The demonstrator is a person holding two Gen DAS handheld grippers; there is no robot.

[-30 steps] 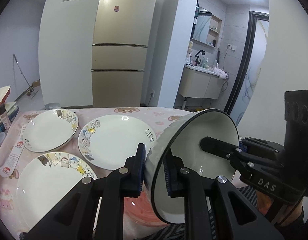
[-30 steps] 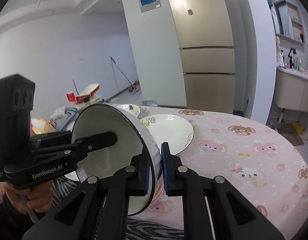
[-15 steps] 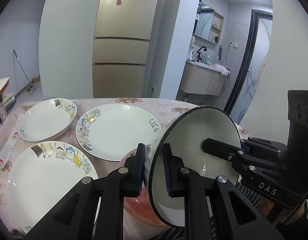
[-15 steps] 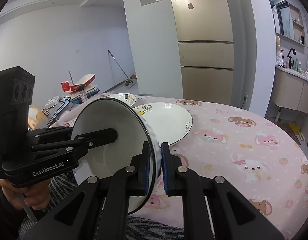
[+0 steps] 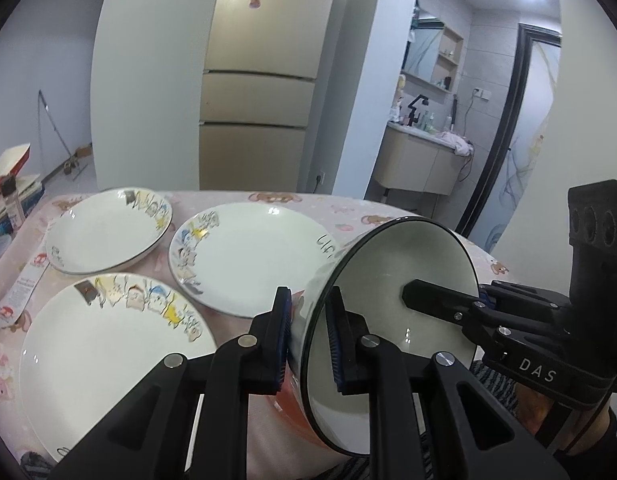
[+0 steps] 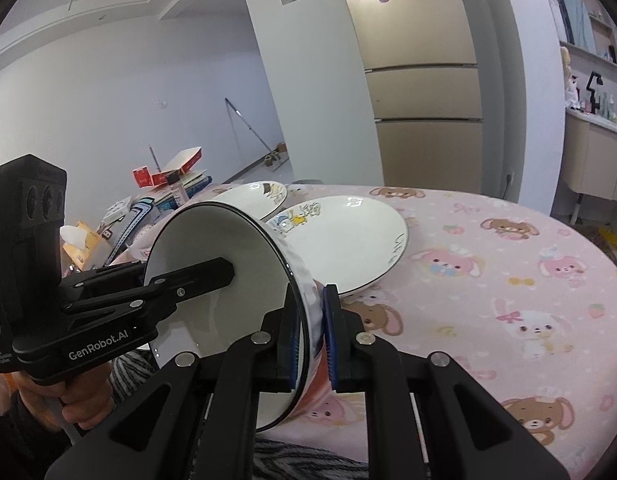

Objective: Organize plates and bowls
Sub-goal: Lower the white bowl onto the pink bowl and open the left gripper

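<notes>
A white bowl (image 5: pixel 392 280) with a dark rim and a reddish outside is held on its side above the near table edge. My left gripper (image 5: pixel 308 332) is shut on one side of its rim, my right gripper (image 6: pixel 311 334) on the opposite side of the same bowl (image 6: pixel 212 248). Each gripper shows in the other's view. Three white cartoon-printed plates lie on the pink tablecloth: one far left (image 5: pixel 108 230), one in the middle (image 5: pixel 248 260), one near left (image 5: pixel 104 356). The middle plate (image 6: pixel 348 240) also shows in the right wrist view.
The pink bear-print tablecloth (image 6: pixel 508 280) covers a round table. A paper leaflet (image 5: pixel 24 284) lies at the left edge. Boxes and books (image 6: pixel 168 184) are piled beyond the table's left side. A fridge (image 5: pixel 260 80) stands behind the table.
Both grippers keep their hold on the bowl. Both views tilted: up, then back down a little. The bowl stays tipped on its side.
</notes>
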